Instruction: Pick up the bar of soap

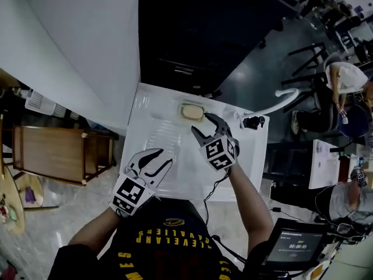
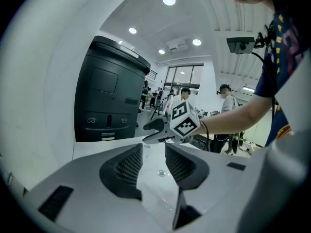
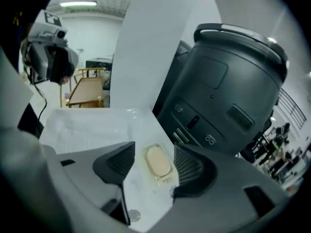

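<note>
- Here, soap [image 3: 158,161]: pale oval in dish [image 3: 165,179] at back edge of sink [image 1: 147,118], ahead of right gripper [image 1: 202,123], untouched.
- Both claws released, empty; left gripper [image 1: 166,156] over sink front.
- Est.: light, stiff, prob. slippery; pinch across narrow width, mid-length.

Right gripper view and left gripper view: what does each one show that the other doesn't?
Only the right gripper view shows the pale oval bar of soap, lying in a shallow clear dish ahead of open, empty jaws, and a wooden frame far behind. Only the left gripper view shows the right gripper with its marker cube, the person's forearm and bystanders in the background. Both show the white sink basin, its round metal drain and the big dark grey machine behind it.
</note>
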Demonstrator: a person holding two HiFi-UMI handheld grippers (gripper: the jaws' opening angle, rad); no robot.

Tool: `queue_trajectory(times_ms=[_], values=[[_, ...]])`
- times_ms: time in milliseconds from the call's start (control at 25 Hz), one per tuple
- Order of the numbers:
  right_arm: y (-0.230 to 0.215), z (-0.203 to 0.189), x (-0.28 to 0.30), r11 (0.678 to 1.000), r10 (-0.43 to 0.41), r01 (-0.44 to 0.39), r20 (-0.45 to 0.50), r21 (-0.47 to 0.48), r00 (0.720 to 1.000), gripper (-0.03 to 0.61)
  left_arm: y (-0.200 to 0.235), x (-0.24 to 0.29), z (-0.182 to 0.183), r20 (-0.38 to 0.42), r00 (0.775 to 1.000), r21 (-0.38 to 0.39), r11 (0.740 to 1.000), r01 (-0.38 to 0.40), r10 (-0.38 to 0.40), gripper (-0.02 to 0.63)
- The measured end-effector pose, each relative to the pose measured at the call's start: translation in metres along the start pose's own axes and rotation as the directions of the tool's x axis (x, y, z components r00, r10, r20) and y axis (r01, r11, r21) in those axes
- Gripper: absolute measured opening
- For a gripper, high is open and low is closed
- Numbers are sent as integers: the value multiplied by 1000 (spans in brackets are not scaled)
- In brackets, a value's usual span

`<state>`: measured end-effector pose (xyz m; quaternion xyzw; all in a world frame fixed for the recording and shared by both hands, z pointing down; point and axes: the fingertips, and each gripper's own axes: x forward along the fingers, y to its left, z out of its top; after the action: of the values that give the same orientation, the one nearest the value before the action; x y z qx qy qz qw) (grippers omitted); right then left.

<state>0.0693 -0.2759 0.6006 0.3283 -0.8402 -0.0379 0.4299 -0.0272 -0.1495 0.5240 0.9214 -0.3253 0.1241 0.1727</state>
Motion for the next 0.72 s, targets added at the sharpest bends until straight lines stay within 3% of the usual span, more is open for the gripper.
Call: queue_trajectory(times_ms=[120,320,520,720], values=[[3,-12,23,989,80,-88,-75,-116,994,265,0,1,-4,-5,1000,-20,1000,-21,21,141],[-2,-35,51,951,177,-224,-220,-212,959,272,3,4,-11,-5,999,-62,997,-42,42,141],[-5,-52,77,914,231,-319,-323,-250,918,272,7,7,-10,0,998,-82,995,-55,55,141],[-12,-67,102,893,276,-378,-367,-245,889,272,19,21,-13,-6,997,-110,991,-75,74,141]])
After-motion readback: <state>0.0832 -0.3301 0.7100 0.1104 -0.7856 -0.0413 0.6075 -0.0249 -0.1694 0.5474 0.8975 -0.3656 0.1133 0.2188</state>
